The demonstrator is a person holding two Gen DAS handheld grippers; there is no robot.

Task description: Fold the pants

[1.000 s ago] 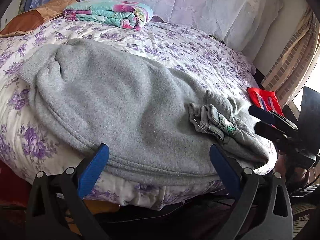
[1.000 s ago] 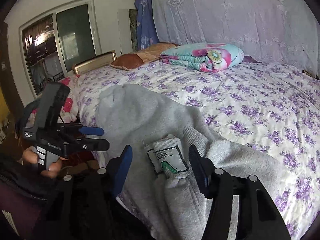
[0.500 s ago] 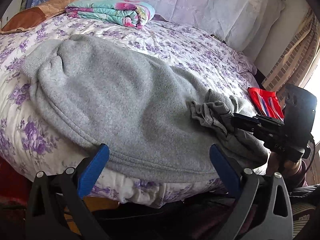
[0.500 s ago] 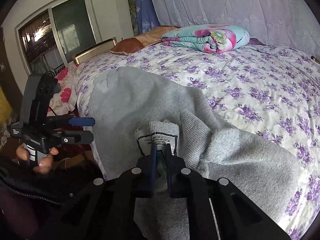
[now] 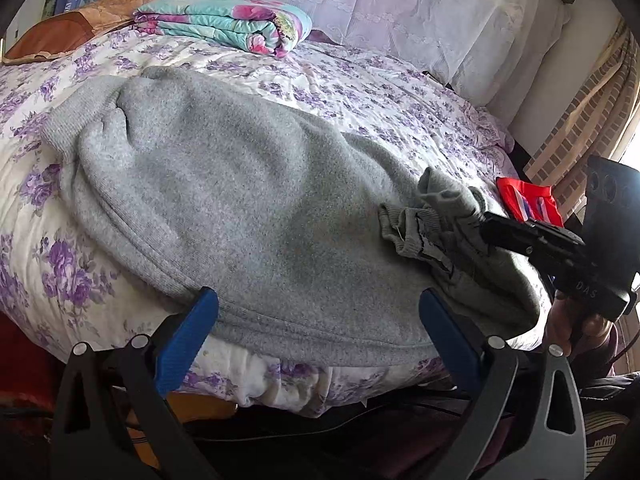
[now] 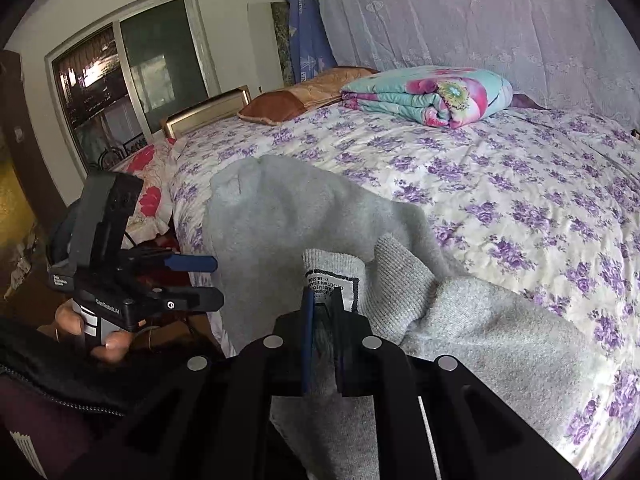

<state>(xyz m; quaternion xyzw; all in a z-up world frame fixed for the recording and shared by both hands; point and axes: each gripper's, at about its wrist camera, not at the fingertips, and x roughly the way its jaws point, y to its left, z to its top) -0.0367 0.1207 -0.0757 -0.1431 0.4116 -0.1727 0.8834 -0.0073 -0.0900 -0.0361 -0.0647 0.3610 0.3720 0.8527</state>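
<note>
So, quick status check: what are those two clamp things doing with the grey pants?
Right hand-held gripper shut on grey pants at the waistband. Left hand-held gripper open, at the pants' near edge, gripping nothing. Pants spread on the bed; nothing in the way.

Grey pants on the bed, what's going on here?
A person with a handheld gripper in each hand is folding grey pants spread on a bed with a floral cover. The right gripper is shut on the waistband, by the label. The left gripper is open at the near edge of the pants, gripping nothing. No fold yet.
</note>
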